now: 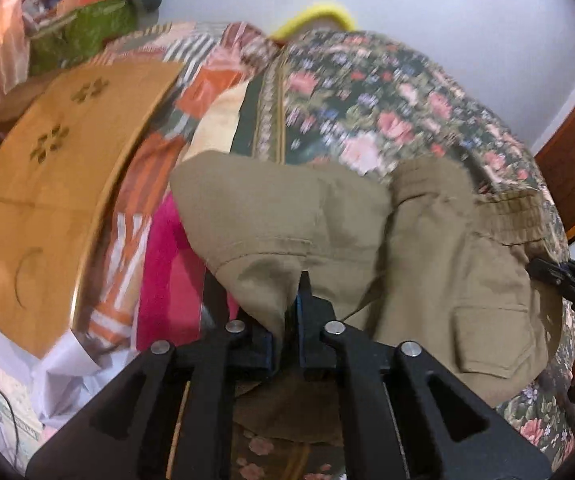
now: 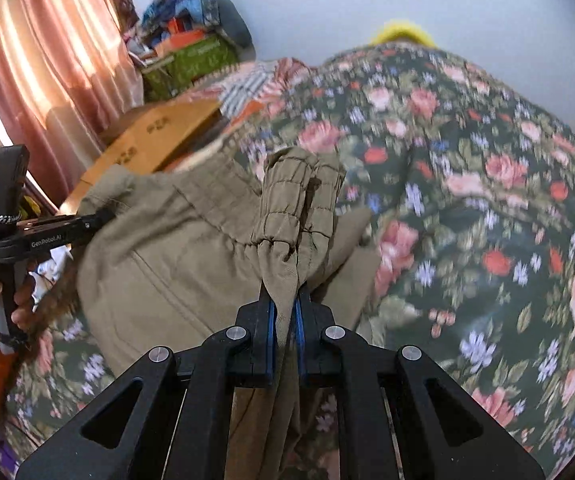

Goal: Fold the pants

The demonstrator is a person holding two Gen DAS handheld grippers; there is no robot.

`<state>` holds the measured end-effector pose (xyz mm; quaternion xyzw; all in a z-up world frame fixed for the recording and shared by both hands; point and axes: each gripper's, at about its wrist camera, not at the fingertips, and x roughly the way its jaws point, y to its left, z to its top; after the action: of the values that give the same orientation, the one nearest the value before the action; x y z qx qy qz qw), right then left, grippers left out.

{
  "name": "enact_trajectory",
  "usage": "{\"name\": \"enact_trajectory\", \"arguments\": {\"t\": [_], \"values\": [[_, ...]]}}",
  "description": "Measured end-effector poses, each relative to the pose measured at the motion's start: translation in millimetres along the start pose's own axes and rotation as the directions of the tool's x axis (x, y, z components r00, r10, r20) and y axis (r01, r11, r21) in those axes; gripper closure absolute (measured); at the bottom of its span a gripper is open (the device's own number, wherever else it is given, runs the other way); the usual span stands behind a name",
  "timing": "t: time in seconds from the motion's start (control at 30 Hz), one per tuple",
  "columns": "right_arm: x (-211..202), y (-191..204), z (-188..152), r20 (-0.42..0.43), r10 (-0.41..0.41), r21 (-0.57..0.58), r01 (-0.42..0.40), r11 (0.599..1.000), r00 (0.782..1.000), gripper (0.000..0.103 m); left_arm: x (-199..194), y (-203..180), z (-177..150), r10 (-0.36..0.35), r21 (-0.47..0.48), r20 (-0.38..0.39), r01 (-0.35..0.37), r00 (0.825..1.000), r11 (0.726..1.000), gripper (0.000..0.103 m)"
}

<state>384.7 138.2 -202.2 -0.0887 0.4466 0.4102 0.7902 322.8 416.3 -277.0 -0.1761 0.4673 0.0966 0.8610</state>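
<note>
On the floral bedspread (image 2: 467, 184) lie the khaki pants (image 2: 191, 236), both tools clamped on them: left tool (image 1: 293, 312) on a hem corner, right tool (image 2: 283, 312) on the elastic waistband (image 2: 291, 200). Soft, light cloth; it will likely droop, so seamed edges seem the best holds.

Pants (image 1: 351, 236): spread on the bedspread (image 1: 387, 92), between the two grippers.
Left gripper (image 1: 289, 308): at the pants' left edge, clamped on a fold of cloth.
Right gripper (image 2: 285, 300): at the pants' right end, pinching the gathered waistband (image 2: 291, 204), which stands up just ahead of the fingers.
Cardboard box (image 1: 47, 184): left of the pants, on the bed's left side.
Curtain (image 2: 27, 72): far left, behind the box.
Wall (image 2: 307, 4): behind the bed.
</note>
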Motion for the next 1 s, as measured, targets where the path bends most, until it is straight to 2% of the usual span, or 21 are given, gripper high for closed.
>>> {"name": "enact_trajectory", "arguments": {"t": [0.07,0.2,0.27,0.33,0.47,0.67,0.77,0.87,1.0], "values": [[4.5,-5.0,-5.0,-0.035,-0.001,0.013,0.002,1.0,0.999,0.09,2.8,0.2,-0.8,0.012,0.002,-0.009,-0.012,1.0,1.0,0.088],[4.7,-3.4,-9.4,-0.067,-0.047,-0.031,0.045,0.999,0.997,0.083,-2.7,-1.1,-3.0,0.08,0.031,0.001,-0.08,0.997,0.996,0.059],[-0.4,-1.9,-9.1,-0.068,-0.086,-0.05,0.083,0.995,0.994,0.077,-10.2,1.2,-4.1,0.104,0.03,0.011,-0.104,0.995,0.994,0.052],[-8.5,-2.4,-8.4,-0.052,-0.115,-0.062,0.112,0.992,0.992,0.07,-19.5,3.9,-4.5,0.105,0.016,0.018,-0.105,0.994,0.994,0.051],[-33.2,-0.2,-6.6,-0.007,-0.155,-0.075,0.154,0.985,0.988,0.068,-53.6,-3.8,-7.3,0.123,0.03,0.064,-0.125,0.99,0.992,0.051],[-95.4,16.7,-7.3,0.103,-0.141,-0.087,0.15,0.985,0.985,0.068,-127.6,-37.7,-18.4,0.116,0.059,0.184,-0.129,0.976,0.99,0.051],[-133.7,29.9,-8.2,0.176,-0.116,-0.086,0.133,0.987,0.977,0.068,-173.3,-61.6,-28.7,0.064,0.077,0.258,-0.087,0.964,0.993,0.051],[-177.8,45.8,-13.4,0.269,-0.077,-0.081,0.103,0.991,0.96,0.068,-227.2,-90.6,-46.9,0.016,0.123,0.35,-0.063,0.937,0.99,0.051],[-234.4,67.2,-24.4,0.38,-0.047,-0.09,0.087,0.992,0.924,0.068,-286.8,-122.4,-70.2,-0.024,0.158,0.441,-0.051,0.897,0.986,0.051]]}}
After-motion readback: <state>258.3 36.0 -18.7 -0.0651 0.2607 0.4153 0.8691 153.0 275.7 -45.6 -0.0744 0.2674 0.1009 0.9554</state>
